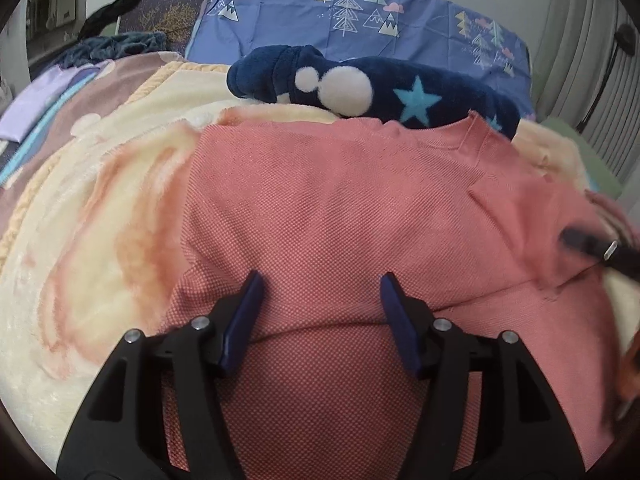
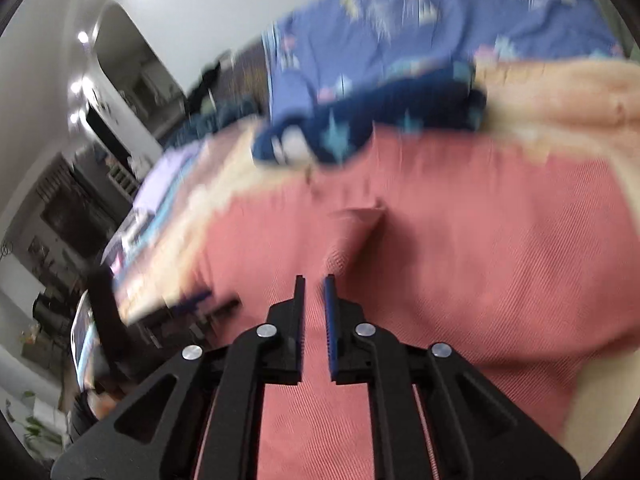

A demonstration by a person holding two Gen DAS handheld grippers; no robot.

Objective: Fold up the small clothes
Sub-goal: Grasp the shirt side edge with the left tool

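A salmon-pink knit shirt (image 1: pixel 340 208) lies spread on a cream fleece blanket (image 1: pixel 100 216), with a fold line across its near part. My left gripper (image 1: pixel 320 284) hangs just above the shirt, jaws wide open and empty. My right gripper (image 2: pixel 314 280) is nearly shut, with pink cloth lying between the jaws; the view is blurred, so a grip on the shirt (image 2: pixel 480 248) is not certain. It also shows as a dark blur at the right edge of the left wrist view (image 1: pixel 592 248).
A navy fleece garment (image 1: pixel 360 84) with white dots and blue stars lies beyond the shirt's far edge. A blue tree-print cover (image 1: pixel 360 12) is behind it. A lilac folded cloth (image 1: pixel 36 108) lies at the far left. Room furniture (image 2: pixel 80 200) stands left of the bed.
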